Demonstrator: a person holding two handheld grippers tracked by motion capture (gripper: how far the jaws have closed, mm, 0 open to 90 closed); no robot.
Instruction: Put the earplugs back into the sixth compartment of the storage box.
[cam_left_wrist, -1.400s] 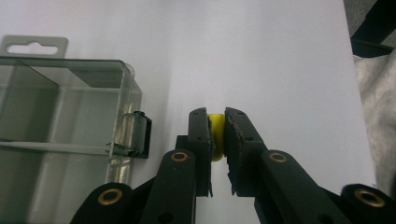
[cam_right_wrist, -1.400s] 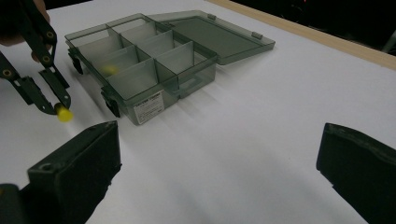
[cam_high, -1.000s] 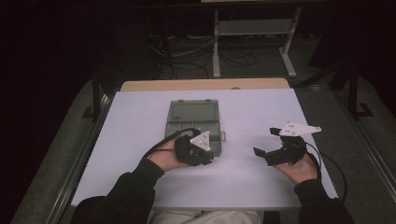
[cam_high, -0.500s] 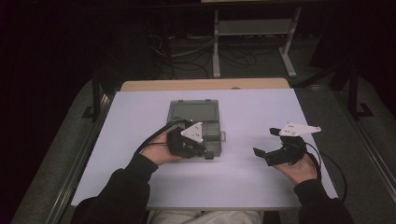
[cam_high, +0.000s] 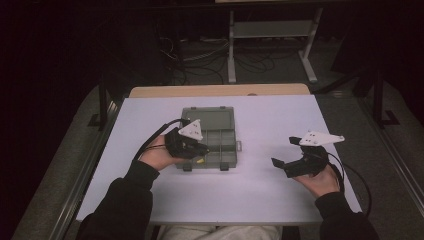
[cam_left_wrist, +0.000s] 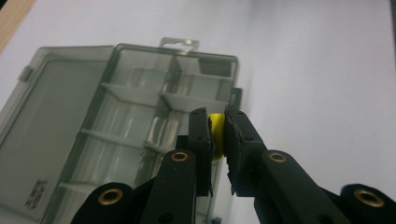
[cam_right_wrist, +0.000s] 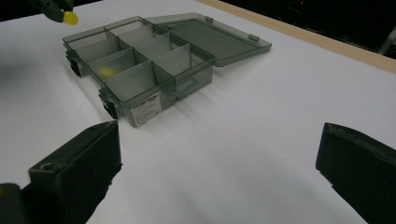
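Observation:
A smoky clear compartment box (cam_high: 220, 131) lies open mid-table, its lid (cam_high: 212, 118) flat behind it. My left gripper (cam_high: 203, 150) hovers over the box's front left part, shut on a small yellow piece (cam_left_wrist: 215, 140). In the left gripper view the box (cam_left_wrist: 116, 116) lies under and beyond the pinched jaws of the left gripper (cam_left_wrist: 215, 116). A second yellow piece (cam_right_wrist: 106, 71) lies in a front compartment of the box (cam_right_wrist: 140, 60). My right gripper (cam_high: 281, 165) rests low at the table's right, open. In its own view the right gripper (cam_right_wrist: 219, 140) has wide-apart jaws with nothing between them.
The white table (cam_high: 260, 195) has a wooden strip (cam_high: 220, 90) along its far edge. Beyond it are dark floor, cables and a metal stand (cam_high: 270, 30). Bare tabletop lies between the box and the right gripper.
My left gripper has shifted left and away, from the box's front edge to over its front left part, still holding the yellow piece. The right gripper has stayed put.

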